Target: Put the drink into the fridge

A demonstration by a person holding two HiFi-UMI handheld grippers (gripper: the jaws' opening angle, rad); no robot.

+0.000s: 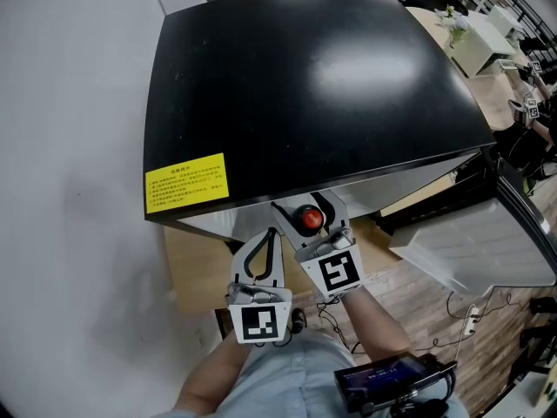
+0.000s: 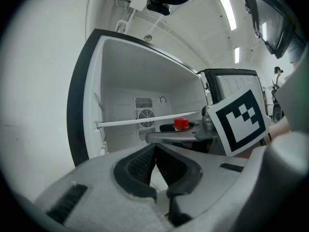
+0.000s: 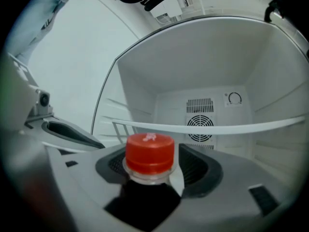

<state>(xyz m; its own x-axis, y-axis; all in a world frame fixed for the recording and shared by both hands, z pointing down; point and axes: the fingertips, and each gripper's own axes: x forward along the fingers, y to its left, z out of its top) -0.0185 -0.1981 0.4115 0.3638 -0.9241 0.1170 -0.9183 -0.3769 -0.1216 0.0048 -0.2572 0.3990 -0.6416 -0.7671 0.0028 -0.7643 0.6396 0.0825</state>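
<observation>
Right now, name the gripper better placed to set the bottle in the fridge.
Right. The bottle sits between the parted jaws of the right gripper, at the open fridge; the left gripper is shut and empty.

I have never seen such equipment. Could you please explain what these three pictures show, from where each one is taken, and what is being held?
A person holds two hand-operated grippers, and each one carries a camera. The head view looks down on the black top of a small fridge, which bears a yellow label; its door is open. The left gripper view shows the left gripper with its jaws together and empty. The right gripper view looks into the fridge: a dark drink bottle with a red cap is between the jaws of the right gripper. A gap shows at one pad, so it seems not clamped.
</observation>
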